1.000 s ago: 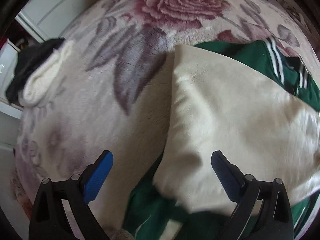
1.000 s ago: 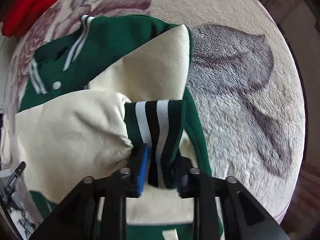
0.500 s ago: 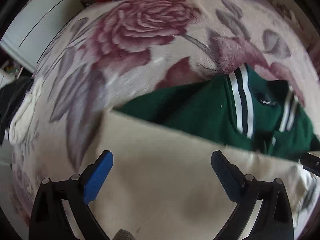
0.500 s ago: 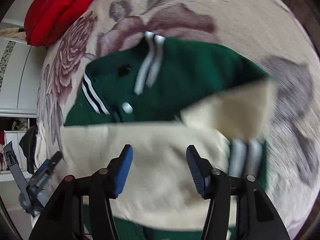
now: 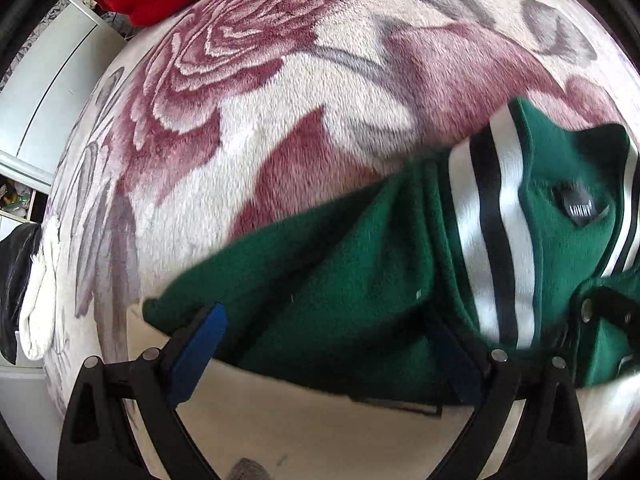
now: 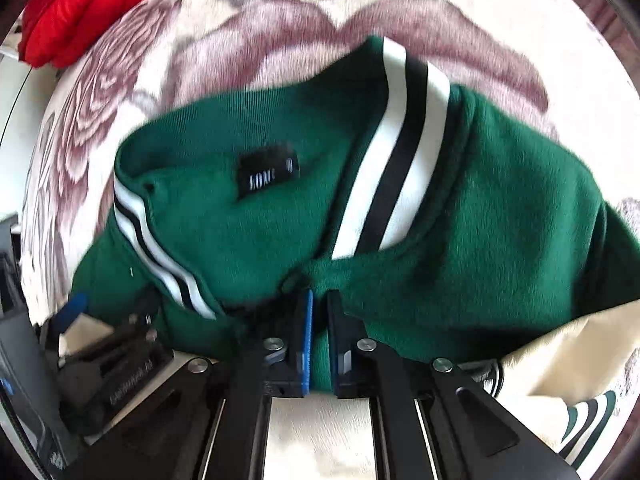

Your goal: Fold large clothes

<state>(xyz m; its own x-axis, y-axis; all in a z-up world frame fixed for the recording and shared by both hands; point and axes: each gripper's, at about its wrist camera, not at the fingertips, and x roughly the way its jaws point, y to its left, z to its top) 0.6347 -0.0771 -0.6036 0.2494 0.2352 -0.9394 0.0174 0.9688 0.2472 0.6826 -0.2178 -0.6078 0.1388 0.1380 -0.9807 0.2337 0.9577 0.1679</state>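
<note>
- The rose-patterned blanket point(image 5: 248, 128) carries the green varsity jacket point(image 6: 500, 208), now filling both views; a second ago the cream sleeves point(image 6: 320, 436) dominated.
- Red garment point(image 6: 80, 8) sits at the blanket's far edge.
- Striped collar point(image 6: 396, 152) and neck label point(image 6: 266, 174) sit close ahead, so the hands have shifted toward the neckline for the next fold.
- Right gripper point(image 6: 319, 300) has dropped the striped cuff and is now clenched on green fabric by the collar.
- Left gripper point(image 5: 328, 340) gapes wide, grasping nothing.

Bare blanket point(image 5: 280, 128) beyond jacket point(image 5: 340, 280)
</note>
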